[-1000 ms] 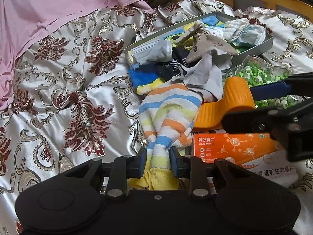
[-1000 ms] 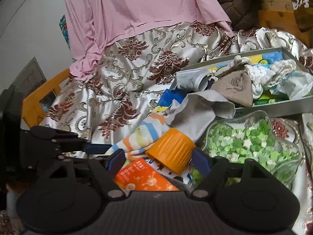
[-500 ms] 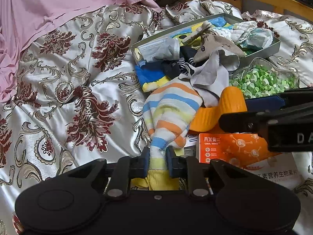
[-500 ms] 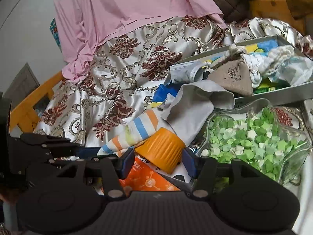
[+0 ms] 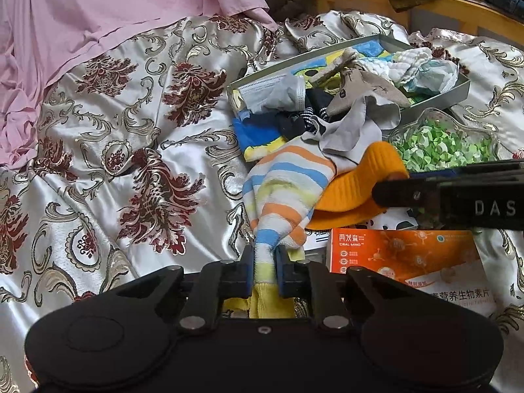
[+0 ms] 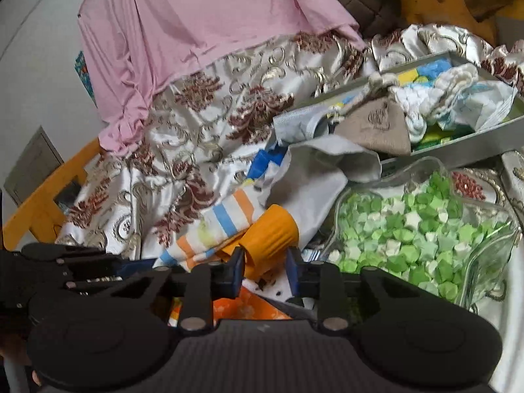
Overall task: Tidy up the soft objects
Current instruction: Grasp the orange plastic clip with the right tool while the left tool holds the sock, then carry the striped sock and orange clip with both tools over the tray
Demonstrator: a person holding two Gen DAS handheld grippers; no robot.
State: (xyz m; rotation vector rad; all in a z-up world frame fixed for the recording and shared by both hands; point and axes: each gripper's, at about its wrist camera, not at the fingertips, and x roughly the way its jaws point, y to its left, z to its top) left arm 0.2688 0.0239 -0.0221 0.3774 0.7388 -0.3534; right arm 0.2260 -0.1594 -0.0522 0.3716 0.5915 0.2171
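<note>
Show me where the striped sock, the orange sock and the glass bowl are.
striped sock (image 5: 288,190), left wrist view, on its striped middle.
orange sock (image 6: 271,232), right wrist view, on its ribbed cuff.
glass bowl (image 6: 511,229), right wrist view, on its right rim.

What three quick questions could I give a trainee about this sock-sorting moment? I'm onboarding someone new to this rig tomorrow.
1. True or false: the left gripper is pinching the striped sock.
2. Which item sits between the right gripper fingers? A) orange sock B) glass dish C) orange box
3. Fill in: the glass dish holds small green and white paper ____.

Key
1. True; both fingers press its narrow end, having just closed further.
2. A; the jaws have just been closing around its folded end.
3. Stars.
</note>
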